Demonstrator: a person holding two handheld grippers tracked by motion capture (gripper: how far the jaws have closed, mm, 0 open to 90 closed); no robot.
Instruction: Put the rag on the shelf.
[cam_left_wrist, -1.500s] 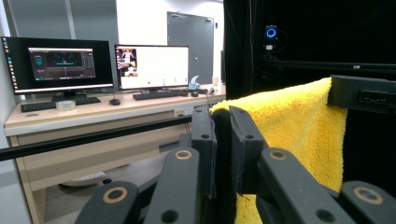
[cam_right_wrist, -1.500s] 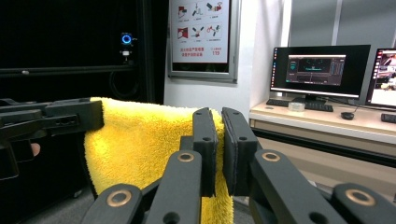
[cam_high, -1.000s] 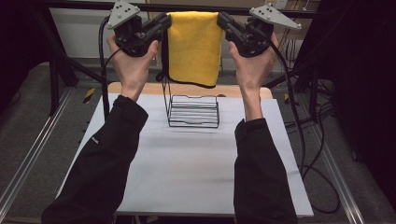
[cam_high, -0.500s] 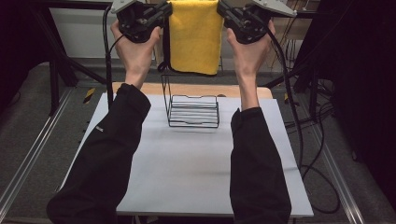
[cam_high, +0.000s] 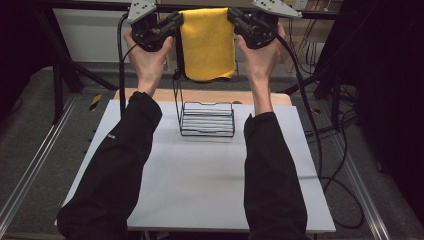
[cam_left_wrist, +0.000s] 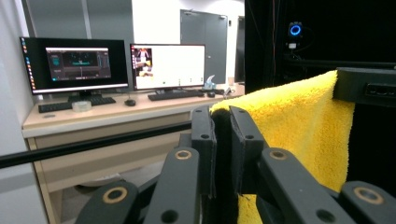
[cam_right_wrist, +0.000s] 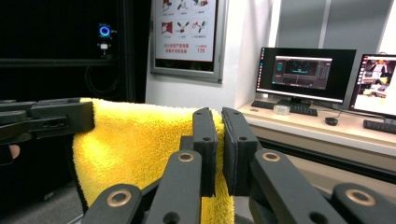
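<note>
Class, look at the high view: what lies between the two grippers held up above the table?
The yellow towel spans the gap, its top corners clamped by the left gripper and the right gripper. It hangs above the wire rack.

We see wire rack (cam_high: 207, 119) under hanging towel (cam_high: 207, 42), blocking straight drop. White mat (cam_high: 200, 175) left, right, front of rack open. Our forearms flank rack.
</note>
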